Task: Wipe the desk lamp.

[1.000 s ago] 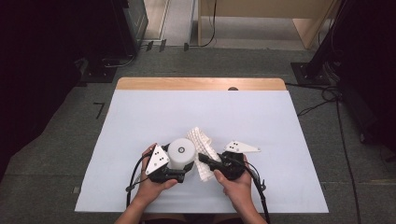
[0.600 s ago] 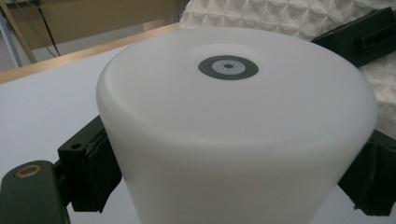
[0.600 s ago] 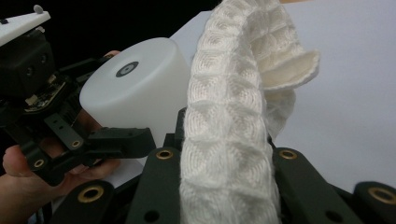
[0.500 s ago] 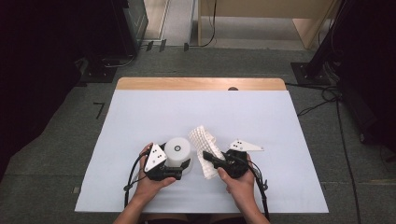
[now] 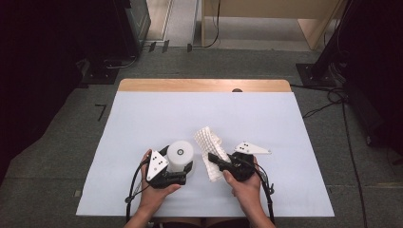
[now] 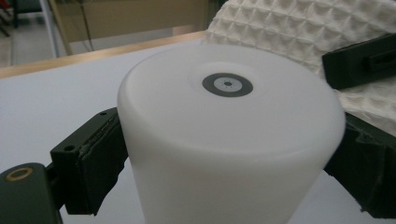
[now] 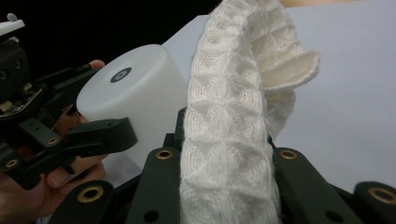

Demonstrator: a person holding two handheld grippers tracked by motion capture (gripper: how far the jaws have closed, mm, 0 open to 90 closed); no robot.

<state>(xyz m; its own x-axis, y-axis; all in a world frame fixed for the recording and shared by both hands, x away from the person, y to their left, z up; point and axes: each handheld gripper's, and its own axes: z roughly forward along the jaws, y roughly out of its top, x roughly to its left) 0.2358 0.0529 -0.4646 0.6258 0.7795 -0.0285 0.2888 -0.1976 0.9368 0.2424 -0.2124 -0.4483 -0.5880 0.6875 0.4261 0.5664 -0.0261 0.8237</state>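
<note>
Right gripper [image 5: 215, 159] clamps cloth [image 5: 209, 142] beside white cup [image 5: 179, 155]

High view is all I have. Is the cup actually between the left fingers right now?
Observer: Yes. In the left gripper view the white cup stands between the fingers of the left gripper, which have just been opening. The pads lie close on both sides, but I cannot tell whether they press it.
Operator: And the cloth on the right?
Observer: The right gripper view shows the waffle cloth bunched and pinched between the fingers of the right gripper, its free end curling over above them.
</note>
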